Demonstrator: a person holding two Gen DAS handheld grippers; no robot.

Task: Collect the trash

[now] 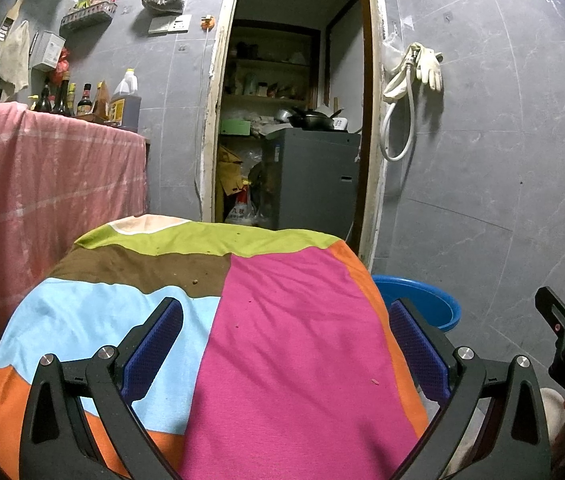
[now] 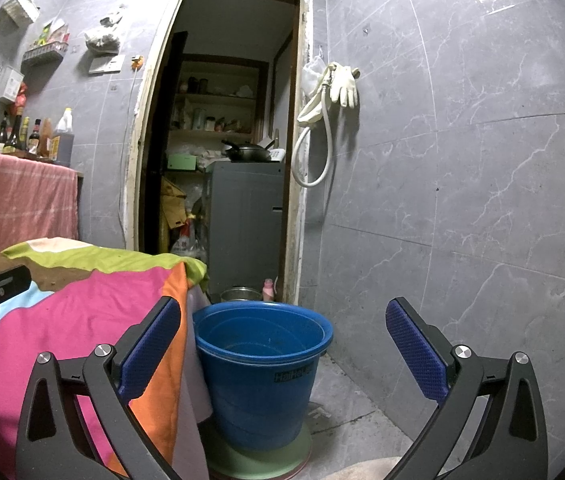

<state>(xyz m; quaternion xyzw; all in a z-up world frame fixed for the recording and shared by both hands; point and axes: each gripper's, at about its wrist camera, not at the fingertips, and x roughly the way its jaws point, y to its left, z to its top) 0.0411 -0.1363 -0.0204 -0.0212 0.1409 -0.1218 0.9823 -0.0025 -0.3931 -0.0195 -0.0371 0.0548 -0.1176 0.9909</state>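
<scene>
A table draped in a patchwork cloth [image 1: 282, 320] of pink, light blue, brown, green and orange fills the left wrist view. Small crumbs dot it: a brown one [image 1: 194, 281] on the brown patch and a pinkish bit [image 1: 374, 381] on the pink patch. My left gripper [image 1: 284, 324] hovers open over the cloth, nothing between its blue pads. A blue bucket [image 2: 262, 364] stands on the floor by the table's right edge. My right gripper [image 2: 282, 330] is open in front of the bucket and holds nothing. The right gripper's tip [image 1: 562, 320] shows at the left view's edge.
A grey tiled wall [image 2: 462, 200] rises behind, with a doorway [image 2: 226, 140] into a pantry holding a grey cabinet and pans. A counter under a pink cloth [image 1: 42, 180] with bottles stands at the left. The bucket rests on a green mat [image 2: 258, 460]. A glove and hose hang by the door.
</scene>
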